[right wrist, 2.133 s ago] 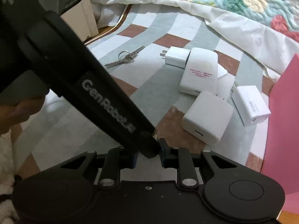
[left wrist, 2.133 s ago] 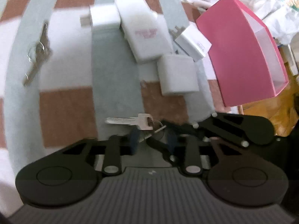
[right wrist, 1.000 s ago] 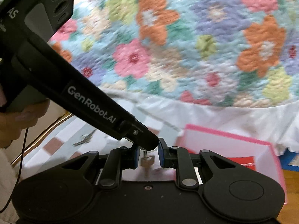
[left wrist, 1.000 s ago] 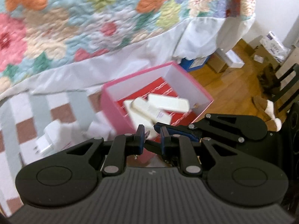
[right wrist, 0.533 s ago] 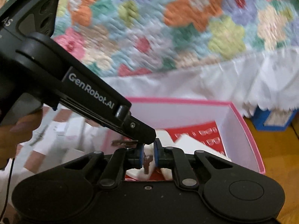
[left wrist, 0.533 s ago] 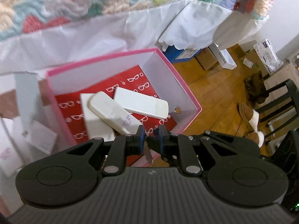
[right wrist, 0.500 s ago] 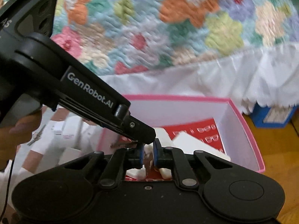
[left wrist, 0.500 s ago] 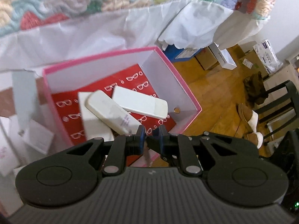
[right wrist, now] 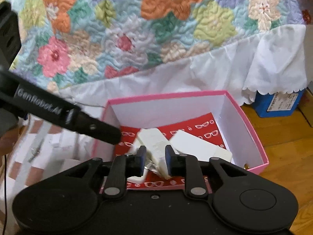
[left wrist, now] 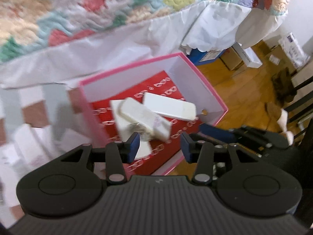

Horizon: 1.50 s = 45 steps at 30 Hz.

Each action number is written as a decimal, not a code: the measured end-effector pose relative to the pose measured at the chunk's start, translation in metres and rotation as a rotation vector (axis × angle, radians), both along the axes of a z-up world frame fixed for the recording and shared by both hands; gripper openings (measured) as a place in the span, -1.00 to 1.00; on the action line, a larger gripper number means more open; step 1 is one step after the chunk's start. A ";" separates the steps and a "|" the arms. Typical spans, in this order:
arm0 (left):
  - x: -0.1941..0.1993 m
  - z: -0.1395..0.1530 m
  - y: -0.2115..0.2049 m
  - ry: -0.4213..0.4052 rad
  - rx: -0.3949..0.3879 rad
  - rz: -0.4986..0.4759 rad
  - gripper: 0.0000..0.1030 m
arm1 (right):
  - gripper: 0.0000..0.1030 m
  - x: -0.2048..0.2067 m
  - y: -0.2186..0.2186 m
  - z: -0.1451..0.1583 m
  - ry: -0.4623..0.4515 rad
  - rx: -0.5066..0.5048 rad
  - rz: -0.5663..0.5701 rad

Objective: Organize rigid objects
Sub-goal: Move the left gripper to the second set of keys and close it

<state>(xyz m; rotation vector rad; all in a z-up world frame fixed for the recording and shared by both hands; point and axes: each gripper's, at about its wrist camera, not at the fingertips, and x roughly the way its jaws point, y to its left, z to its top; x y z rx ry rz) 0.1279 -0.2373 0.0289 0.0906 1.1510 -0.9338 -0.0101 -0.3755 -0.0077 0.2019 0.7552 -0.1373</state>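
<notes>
A pink box (left wrist: 135,63) with a red, glasses-printed floor holds white power banks (left wrist: 170,105) stacked crosswise. A silver key (left wrist: 138,128) lies on top of them. My left gripper (left wrist: 159,145) hovers over the box's near side, its jaws opening, with nothing pressed between the pads. In the right wrist view the same box (right wrist: 166,96) sits below my right gripper (right wrist: 155,160), whose jaws are also opening. The key (right wrist: 149,165) shows in their gap, resting on a white power bank (right wrist: 154,141) and not pinched. The left tool's black arm (right wrist: 58,109) reaches in from the left.
White chargers (left wrist: 25,137) lie on the striped rug left of the box, with another key bunch (right wrist: 36,148) further left. A flowered quilt and white bed skirt (right wrist: 195,72) rise behind. A blue box (right wrist: 279,101) and cardboard boxes (left wrist: 246,55) stand on the wood floor at the right.
Both grippers came in over the box shut on the key and have now parted their jaws. The key has dropped onto the white power banks.
</notes>
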 end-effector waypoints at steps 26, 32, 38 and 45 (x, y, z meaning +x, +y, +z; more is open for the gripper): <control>0.060 -0.012 0.255 -0.081 0.098 0.415 0.04 | 0.03 0.099 0.176 -0.006 0.060 0.139 0.675; 0.083 -0.073 0.277 0.010 0.149 0.474 0.04 | 0.04 0.114 0.210 -0.057 0.051 0.109 0.727; 0.099 -0.129 0.297 0.072 0.155 0.544 0.00 | 0.04 0.131 0.236 -0.090 0.022 0.029 0.746; 0.111 -0.162 0.304 0.081 0.175 0.609 -0.01 | 0.04 0.142 0.253 -0.119 0.028 -0.057 0.776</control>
